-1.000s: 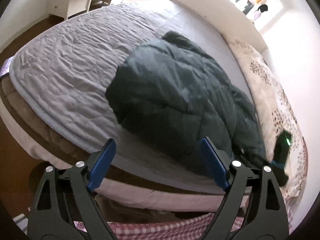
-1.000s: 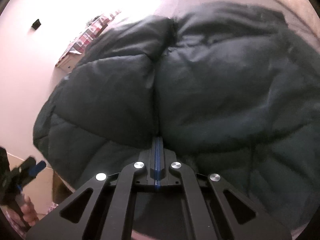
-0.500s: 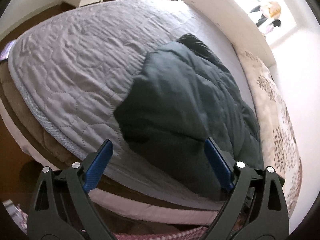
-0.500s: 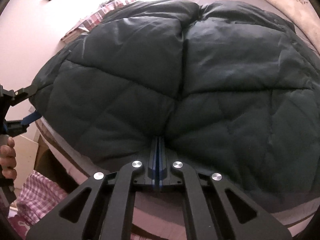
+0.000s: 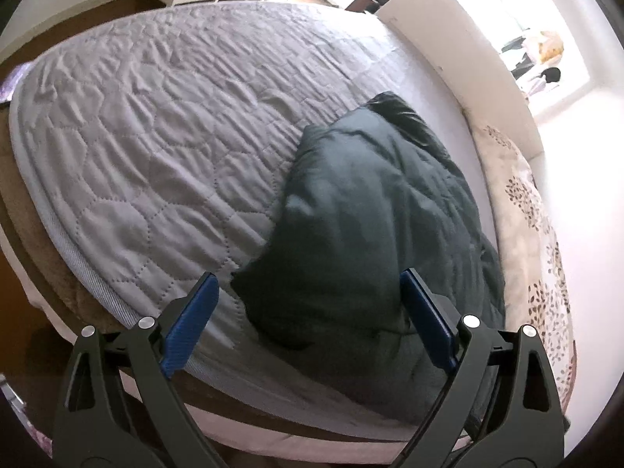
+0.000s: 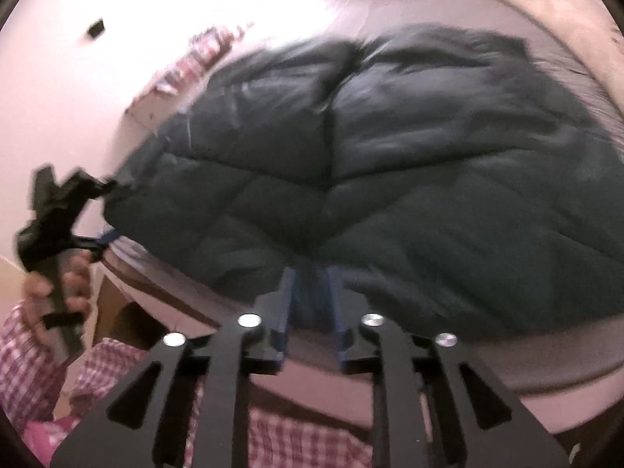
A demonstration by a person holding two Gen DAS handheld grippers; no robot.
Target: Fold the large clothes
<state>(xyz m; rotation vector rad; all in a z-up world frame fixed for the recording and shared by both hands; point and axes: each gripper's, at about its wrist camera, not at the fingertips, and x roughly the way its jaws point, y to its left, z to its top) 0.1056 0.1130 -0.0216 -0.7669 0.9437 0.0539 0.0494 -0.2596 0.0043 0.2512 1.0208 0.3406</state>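
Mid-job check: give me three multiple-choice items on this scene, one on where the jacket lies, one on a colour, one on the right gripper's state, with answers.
1. Where does the jacket lie?
A. on the floor
B. on the bed, near its front edge
C. on the white desk

2. What colour are the pads of the left gripper?
A. blue
B. red
C. yellow

3. How do the jaws of the right gripper stand?
A. pressed flat together
B. parted by a narrow gap, pads off the fabric
C. clamped on a pillow

Answers:
1 B: the dark jacket rests on the grey quilt, by the bed's near edge.
2 A: both pads are blue in the left wrist view.
3 B: a slim gap shows between the pads; the jaws have just been opening, and the jacket's edge lies beyond the tips.
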